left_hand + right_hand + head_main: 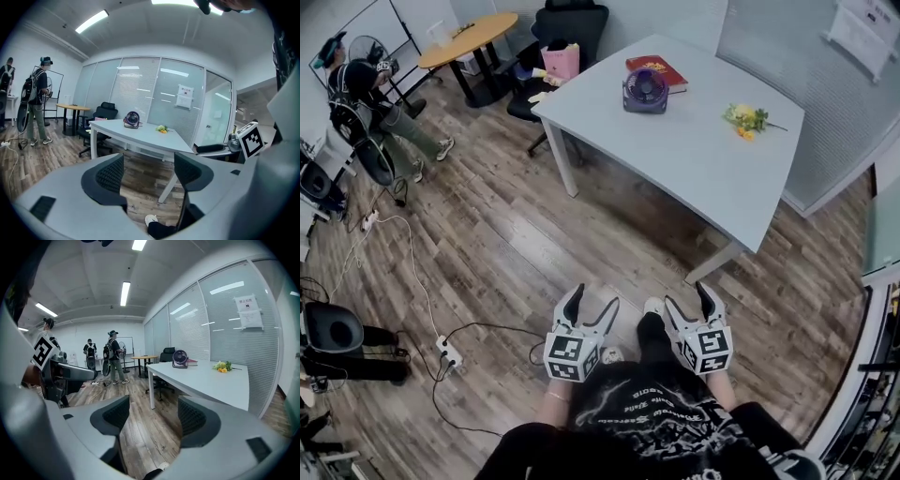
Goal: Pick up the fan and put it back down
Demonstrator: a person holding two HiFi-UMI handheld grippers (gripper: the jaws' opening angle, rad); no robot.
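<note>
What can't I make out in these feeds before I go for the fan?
- Fan: far off and small in all three views; switch, cord and base unreadable.
- Red book: head view, partly hidden by the fan; whether the fan touches it is unclear.
- Flowers: too small in every view to tell real from artificial.
- Table: head view, its top hides its far legs.

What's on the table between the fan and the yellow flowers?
Nothing. In the head view the stretch of table between the fan and the flowers is bare; the red book lies beyond the fan.
</note>
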